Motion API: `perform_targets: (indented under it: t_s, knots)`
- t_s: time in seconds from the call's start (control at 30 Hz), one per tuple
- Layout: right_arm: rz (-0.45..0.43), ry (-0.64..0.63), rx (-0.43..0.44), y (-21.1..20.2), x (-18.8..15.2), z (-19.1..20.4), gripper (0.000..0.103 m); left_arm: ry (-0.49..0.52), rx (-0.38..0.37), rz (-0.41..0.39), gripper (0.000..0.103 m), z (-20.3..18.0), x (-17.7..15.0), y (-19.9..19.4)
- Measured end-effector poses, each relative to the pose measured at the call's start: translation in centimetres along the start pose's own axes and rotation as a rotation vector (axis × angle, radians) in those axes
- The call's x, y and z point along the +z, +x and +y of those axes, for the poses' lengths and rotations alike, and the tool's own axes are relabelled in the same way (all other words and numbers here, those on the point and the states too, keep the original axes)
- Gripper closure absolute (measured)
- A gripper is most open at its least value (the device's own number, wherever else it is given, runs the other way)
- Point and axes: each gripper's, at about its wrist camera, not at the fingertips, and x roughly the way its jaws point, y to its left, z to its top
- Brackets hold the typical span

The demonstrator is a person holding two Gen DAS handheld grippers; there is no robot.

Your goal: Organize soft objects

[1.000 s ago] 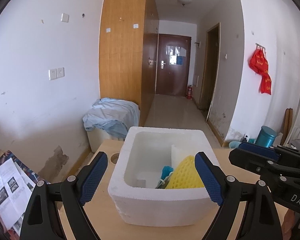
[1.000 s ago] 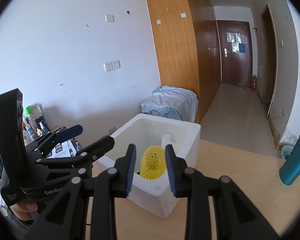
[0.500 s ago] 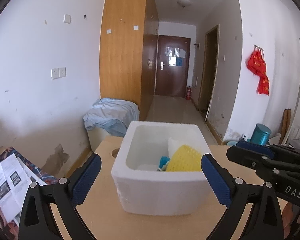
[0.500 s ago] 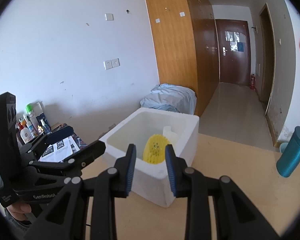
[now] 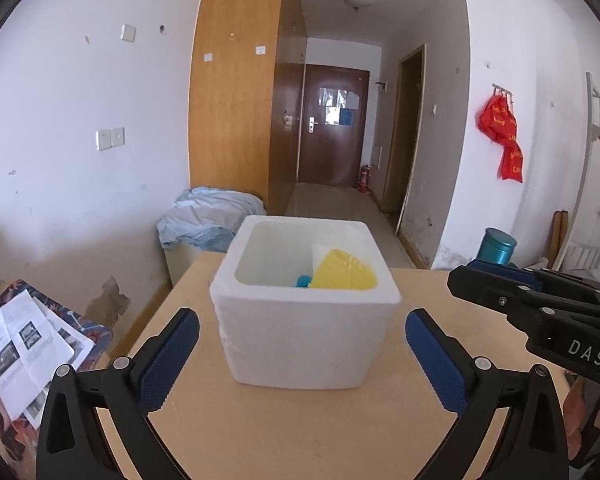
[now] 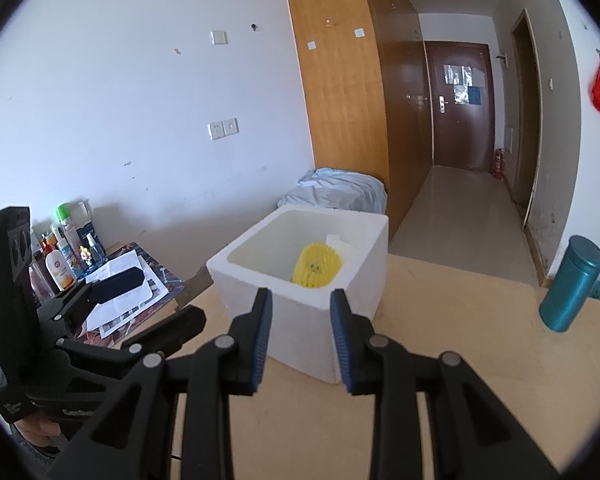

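Note:
A white foam box (image 5: pixel 306 312) stands on the wooden table (image 5: pixel 284 432); it also shows in the right wrist view (image 6: pixel 300 276). Inside lie a yellow mesh soft object (image 5: pixel 344 274), a small blue item (image 5: pixel 303 280) and a white piece (image 5: pixel 320 254). The yellow object also shows in the right wrist view (image 6: pixel 316 266). My left gripper (image 5: pixel 302 356) is wide open and empty, just in front of the box. My right gripper (image 6: pixel 300 336) is partly open and empty, in front of the box's near corner. Its body shows at the right of the left wrist view (image 5: pixel 540 308).
A teal canister (image 6: pixel 572 284) stands on the table at the right, also in the left wrist view (image 5: pixel 498 246). Papers (image 5: pixel 24 344) and bottles (image 6: pixel 62 248) lie on a side surface at the left. A blue cloth bundle (image 5: pixel 208 216) lies beyond the table.
Both grippers have drawn back from the box, which now looks smaller and farther. The left gripper's jaws have opened wider. The right gripper's gap is unchanged.

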Motion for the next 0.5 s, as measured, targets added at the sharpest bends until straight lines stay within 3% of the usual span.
perform_targets:
  t_s: [0.5]
  knots:
    - [0.052,0.061,-0.058,-2.1,-5.1,-1.5,0.069,0.010,-0.094,0.093,0.000,-2.5,-4.7,-1.1]
